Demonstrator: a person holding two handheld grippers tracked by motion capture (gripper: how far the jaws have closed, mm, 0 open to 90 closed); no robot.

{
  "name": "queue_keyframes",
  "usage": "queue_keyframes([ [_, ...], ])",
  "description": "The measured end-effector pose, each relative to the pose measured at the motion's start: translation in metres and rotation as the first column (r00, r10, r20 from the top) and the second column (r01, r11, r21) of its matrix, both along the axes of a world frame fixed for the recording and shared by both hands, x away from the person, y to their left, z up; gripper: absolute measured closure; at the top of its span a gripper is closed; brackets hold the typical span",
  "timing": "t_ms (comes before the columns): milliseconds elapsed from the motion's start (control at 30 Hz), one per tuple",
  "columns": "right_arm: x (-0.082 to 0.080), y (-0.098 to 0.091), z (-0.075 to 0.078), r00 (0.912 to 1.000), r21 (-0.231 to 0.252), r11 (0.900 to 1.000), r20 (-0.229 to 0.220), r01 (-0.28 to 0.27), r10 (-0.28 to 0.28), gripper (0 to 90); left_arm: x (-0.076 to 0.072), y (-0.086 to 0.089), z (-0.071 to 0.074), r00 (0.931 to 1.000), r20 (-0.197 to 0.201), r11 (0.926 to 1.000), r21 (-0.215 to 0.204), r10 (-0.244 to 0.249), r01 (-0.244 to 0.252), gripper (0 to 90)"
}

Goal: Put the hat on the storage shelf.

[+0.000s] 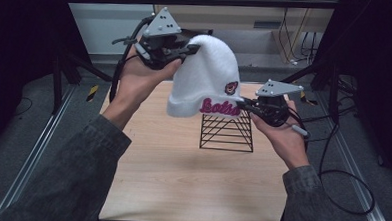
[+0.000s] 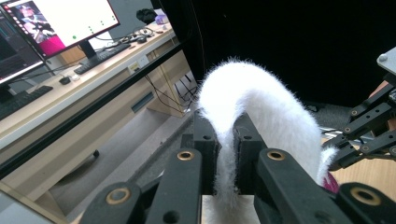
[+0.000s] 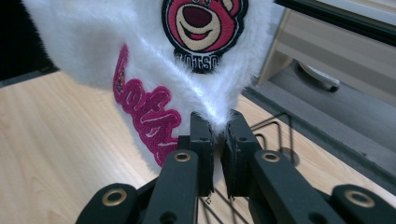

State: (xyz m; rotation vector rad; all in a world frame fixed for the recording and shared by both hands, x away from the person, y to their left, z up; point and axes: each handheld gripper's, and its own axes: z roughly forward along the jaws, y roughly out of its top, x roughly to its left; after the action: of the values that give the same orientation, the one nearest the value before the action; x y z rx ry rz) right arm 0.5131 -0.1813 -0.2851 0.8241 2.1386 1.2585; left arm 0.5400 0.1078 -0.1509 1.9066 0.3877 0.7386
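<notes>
Up in the high view, my left gripper [image 1: 189, 50] is clamped on the crown of the white fuzzy beanie [image 1: 205, 78], and my right gripper [image 1: 244, 105] pinches its cuff at the lower right corner — the hat hangs stretched between them, above the black wire rack [image 1: 227, 133]. That rack holds nothing and stands on the pale wooden table [image 1: 181, 180]; grey floor and black frame bars lie around it. Pink script runs along the cuff, blurred here, beside a small round patch.

From the left gripper view, my jaws are closed tight on a fold of the beanie [image 2: 261, 102], which arches over them. A long desk [image 2: 84, 79] with a lit monitor [image 2: 56, 23] and a keyboard [image 2: 100, 56] stands to the left.

From the right gripper view, my jaws nip the very edge of the beanie [image 3: 93, 42]. A bear-face patch [image 3: 201, 30] sits just above them — its lettering is cut short — and the pink script [image 3: 147, 119] is too close to read.
</notes>
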Motion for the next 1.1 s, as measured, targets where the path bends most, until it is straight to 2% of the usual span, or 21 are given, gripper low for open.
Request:
queue_keyframes([
  [67, 0.006, -0.004, -0.002, 0.9999, -0.013, 0.9998, 0.0, 0.015, -0.015, 83.7, 0.01, -0.01, -0.004, 1.0, -0.008, 1.0, -0.002, -0.006, 0.006, 82.9],
  [233, 0.016, -0.01, -0.008, 0.9993, -0.023, 0.9991, -0.005, 0.036, -0.037, 83.9, 0.02, -0.021, -0.009, 0.9997, -0.021, 0.9999, -0.002, -0.015, 0.015, 82.9],
  [300, 0.023, -0.014, -0.012, 0.9992, -0.027, 0.9989, -0.009, 0.039, -0.04, 84.1, 0.028, -0.028, -0.015, 0.9991, -0.039, 0.9998, -0.008, -0.017, 0.017, 82.9],
  [433, 0.027, -0.019, -0.018, 0.9986, -0.043, 0.9978, -0.012, 0.05, -0.051, 84.2, 0.034, -0.036, -0.021, 0.9984, -0.052, 0.9997, -0.014, -0.02, 0.019, 82.9],
  [467, 0.029, -0.023, -0.022, 0.9981, -0.04, 0.9975, -0.02, 0.058, -0.059, 84.2, 0.037, -0.042, -0.026, 0.998, -0.06, 0.9995, -0.024, -0.022, 0.02, 82.9],
  [533, 0.03, -0.028, -0.025, 0.9972, -0.042, 0.9967, -0.026, 0.069, -0.07, 84.2, 0.04, -0.048, -0.03, 0.9971, -0.071, 0.9995, -0.018, -0.028, 0.027, 82.9],
  [733, 0.03, -0.04, -0.032, 0.9957, -0.035, 0.9959, -0.037, 0.084, -0.085, 84.2, 0.041, -0.058, -0.038, 0.9957, -0.083, 0.999, -0.021, -0.041, 0.04, 82.9],
  [833, 0.029, -0.041, -0.037, 0.9961, -0.036, 0.9965, -0.043, 0.076, -0.078, 84.2, 0.041, -0.06, -0.04, 0.9951, -0.09, 0.999, -0.019, -0.041, 0.04, 82.9],
  [967, 0.027, -0.043, -0.042, 0.9958, -0.046, 0.9961, -0.05, 0.075, -0.077, 84.2, 0.041, -0.063, -0.045, 0.9912, -0.122, 0.9984, -0.033, -0.05, 0.047, 82.9],
  [1100, 0.027, -0.044, -0.045, 0.9947, -0.048, 0.9956, -0.06, 0.08, -0.083, 84.1, 0.041, -0.066, -0.049, 0.9913, -0.123, 0.9987, -0.021, -0.048, 0.046, 82.8],
])
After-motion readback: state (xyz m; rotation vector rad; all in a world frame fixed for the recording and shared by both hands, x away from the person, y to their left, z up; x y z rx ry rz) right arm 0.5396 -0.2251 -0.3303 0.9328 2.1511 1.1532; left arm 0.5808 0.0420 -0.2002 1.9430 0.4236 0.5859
